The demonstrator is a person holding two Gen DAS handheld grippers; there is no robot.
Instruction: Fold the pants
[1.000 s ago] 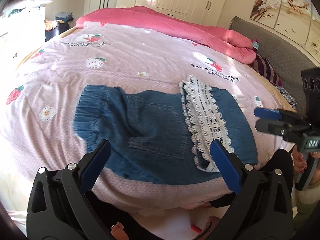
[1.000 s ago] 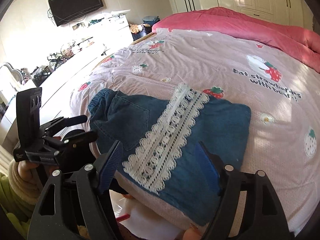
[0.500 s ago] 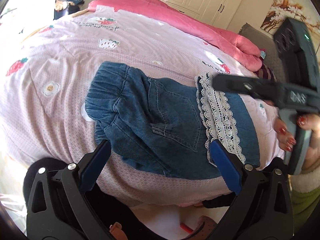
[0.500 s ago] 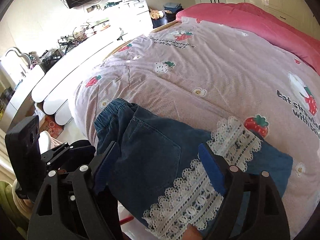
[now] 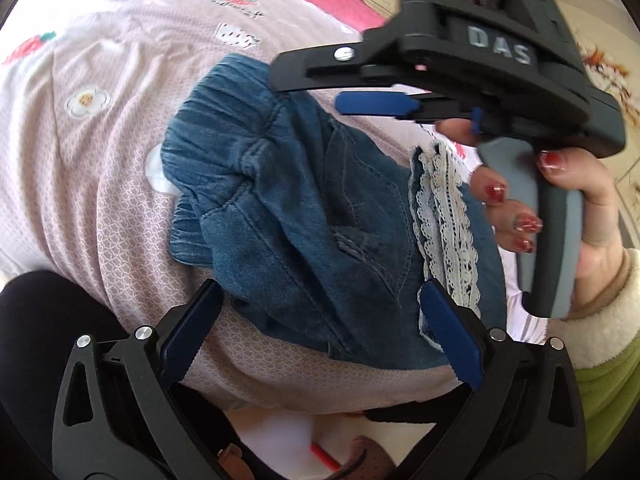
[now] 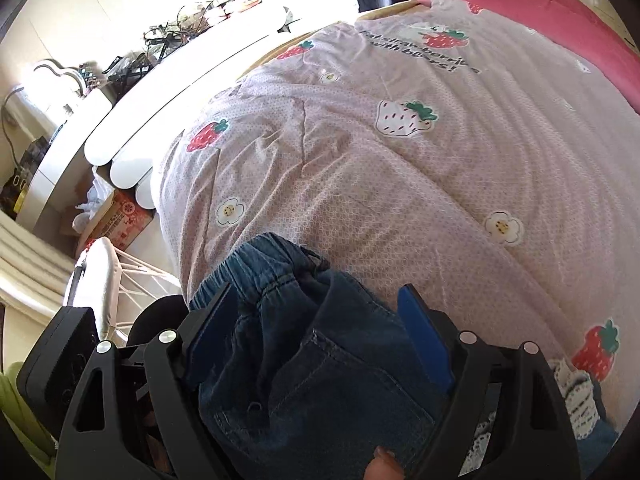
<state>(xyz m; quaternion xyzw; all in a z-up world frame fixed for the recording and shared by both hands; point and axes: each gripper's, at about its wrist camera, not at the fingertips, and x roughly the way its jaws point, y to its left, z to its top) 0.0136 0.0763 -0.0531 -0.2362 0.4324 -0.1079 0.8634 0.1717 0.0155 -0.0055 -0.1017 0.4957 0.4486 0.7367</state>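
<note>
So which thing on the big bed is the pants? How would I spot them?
Look at the bed's pink quilt printed with strawberries and flowers. Near its closest edge lie the pants, small and dark blue denim, crumpled, with a gathered stretchy waistband. A strip of white lace runs across them, and nothing else on the quilt is blue.

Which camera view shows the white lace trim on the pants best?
The left wrist view: the lace trim runs as a full band across the denim pants. The right wrist view shows only a small piece of it at the lower right edge, partly behind the claw frame.
</note>
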